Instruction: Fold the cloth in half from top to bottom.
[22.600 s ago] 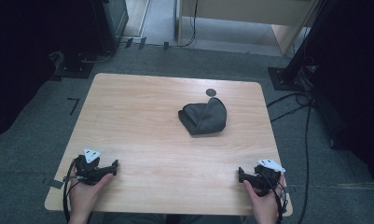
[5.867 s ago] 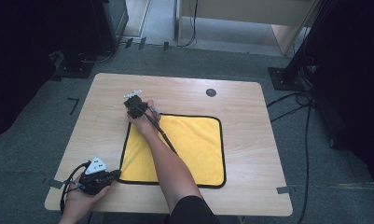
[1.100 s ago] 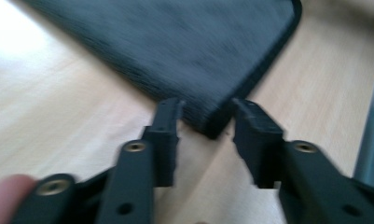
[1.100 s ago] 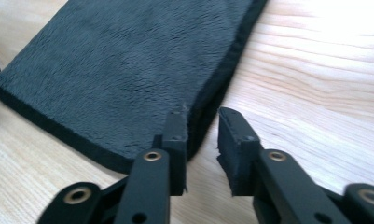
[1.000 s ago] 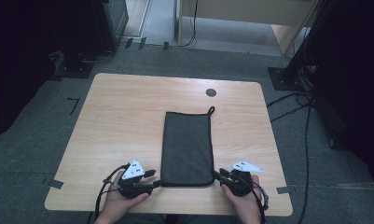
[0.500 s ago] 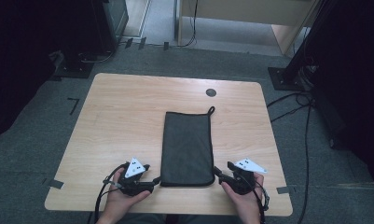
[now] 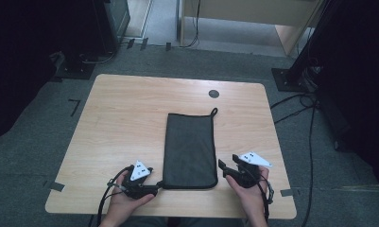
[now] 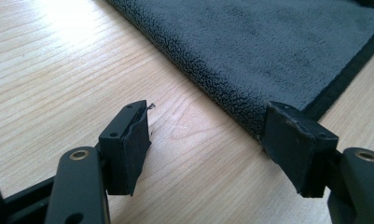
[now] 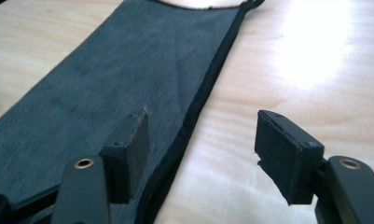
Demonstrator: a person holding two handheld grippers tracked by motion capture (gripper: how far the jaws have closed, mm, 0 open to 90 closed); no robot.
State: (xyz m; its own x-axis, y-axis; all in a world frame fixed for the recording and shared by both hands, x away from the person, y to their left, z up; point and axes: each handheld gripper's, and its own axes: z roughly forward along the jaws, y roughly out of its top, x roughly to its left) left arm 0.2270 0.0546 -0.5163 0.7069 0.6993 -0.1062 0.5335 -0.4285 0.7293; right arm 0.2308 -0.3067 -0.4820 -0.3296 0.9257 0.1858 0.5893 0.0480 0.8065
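Grey fleecy cloth (image 7: 189, 149) is now lying folded into a long narrow strip down the middle of the wooden desk (image 7: 121, 118), little hanging loop at the far corner and the near end sitting right between the two hands. Big change from a few seconds back, when it was opened out flat with its yellow side up and the right arm was stretched across it. The fresh bit: both sets of jaws have just been opening. The left gripper (image 8: 208, 140) is parked at the near left corner of the strip, jaws released, one jaw right against the folded edge and the other out over bare wood, nothing pinched. The right gripper (image 9: 201, 154) is at the near right corner, also let go, one jaw hovering over the dark fabric, the other over the desk, with the black hem running between them untouched. My read is that this fold is finished and was just dropped, so next is either another fold end to end or they're done. No containers on the desk to speak of, just the cloth and a small dark round cap (image 7: 213, 93) set into the far edge.
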